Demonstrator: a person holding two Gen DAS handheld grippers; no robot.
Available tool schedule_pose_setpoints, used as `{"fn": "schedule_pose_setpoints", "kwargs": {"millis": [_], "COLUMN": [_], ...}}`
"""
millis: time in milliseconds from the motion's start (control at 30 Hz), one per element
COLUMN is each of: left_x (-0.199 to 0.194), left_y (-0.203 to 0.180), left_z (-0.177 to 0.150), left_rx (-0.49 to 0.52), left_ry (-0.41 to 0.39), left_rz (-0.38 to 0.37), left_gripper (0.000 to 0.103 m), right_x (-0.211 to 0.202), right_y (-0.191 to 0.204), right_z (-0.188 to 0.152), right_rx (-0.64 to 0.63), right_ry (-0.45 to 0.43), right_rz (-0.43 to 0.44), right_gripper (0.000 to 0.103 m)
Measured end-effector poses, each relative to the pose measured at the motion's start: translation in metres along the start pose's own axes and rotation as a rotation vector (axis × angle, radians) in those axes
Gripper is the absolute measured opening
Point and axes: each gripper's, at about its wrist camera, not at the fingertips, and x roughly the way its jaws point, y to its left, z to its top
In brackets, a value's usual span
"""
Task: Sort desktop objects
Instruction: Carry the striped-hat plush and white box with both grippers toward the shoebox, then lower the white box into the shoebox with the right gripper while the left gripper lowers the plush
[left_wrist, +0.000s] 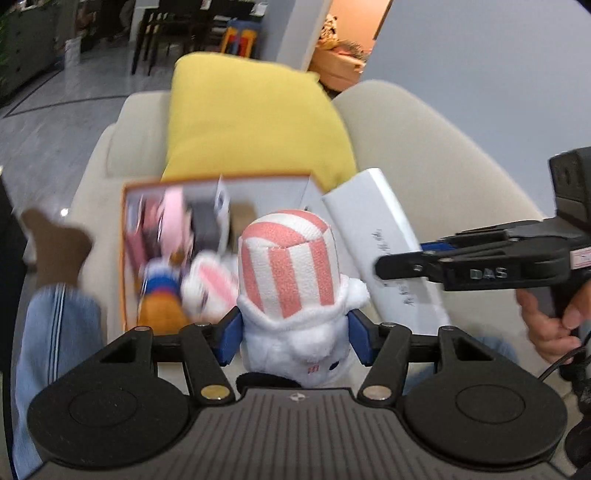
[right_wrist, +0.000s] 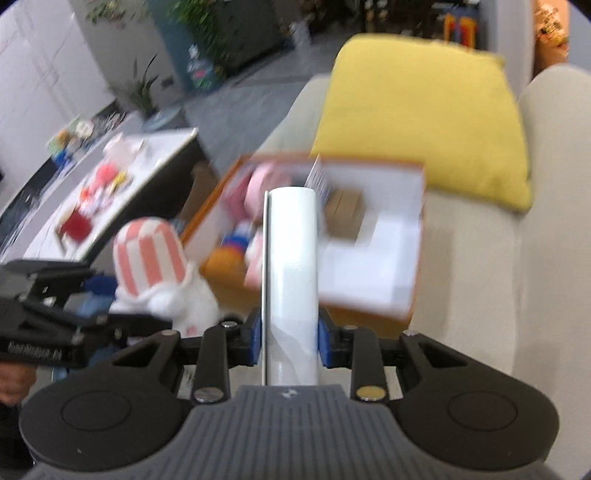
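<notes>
Left gripper (left_wrist: 293, 341) pinches plush toy (left_wrist: 291, 280); right gripper (right_wrist: 290, 341) clamps white box (right_wrist: 290, 266). Both held just before orange bin (right_wrist: 218, 192) on sofa (right_wrist: 480, 280), bin already part-filled with toys. Table (right_wrist: 147, 173) beyond has items left; sorting judged midway.

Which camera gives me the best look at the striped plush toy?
Left wrist: the striped plush toy fills centre frame, clamped in the left gripper. Right wrist shows it small, blurred, at the left edge.
</notes>
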Motion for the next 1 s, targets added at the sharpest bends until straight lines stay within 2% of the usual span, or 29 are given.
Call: {"fn": "schedule_pose_setpoints", "kwargs": {"millis": [133, 300, 500, 600, 833, 1000], "left_x": [0.026, 0.088, 0.157, 0.182, 0.208, 0.214], "left_y": [0.003, 0.017, 0.039, 0.044, 0.038, 0.044], "left_z": [0.048, 0.077, 0.071, 0.065, 0.051, 0.047], "left_rx": [0.017, 0.021, 0.01, 0.018, 0.091, 0.094], "left_ry": [0.019, 0.132, 0.287, 0.336, 0.393, 0.385], "left_rz": [-0.032, -0.026, -0.026, -0.034, -0.024, -0.018], "left_gripper": [0.068, 0.068, 0.068, 0.069, 0.072, 0.075], "right_x": [0.026, 0.082, 0.136, 0.154, 0.185, 0.202], "right_y": [-0.009, -0.025, -0.046, -0.05, -0.051, -0.044], "right_z": [0.043, 0.069, 0.067, 0.068, 0.07, 0.071], "right_rx": [0.046, 0.062, 0.103, 0.116, 0.134, 0.104], "right_ry": [0.001, 0.07, 0.168, 0.206, 0.286, 0.323], "right_rz": [-0.046, -0.134, -0.164, -0.176, -0.213, -0.261], "right_gripper": [0.031, 0.031, 0.031, 0.031, 0.031, 0.031]}}
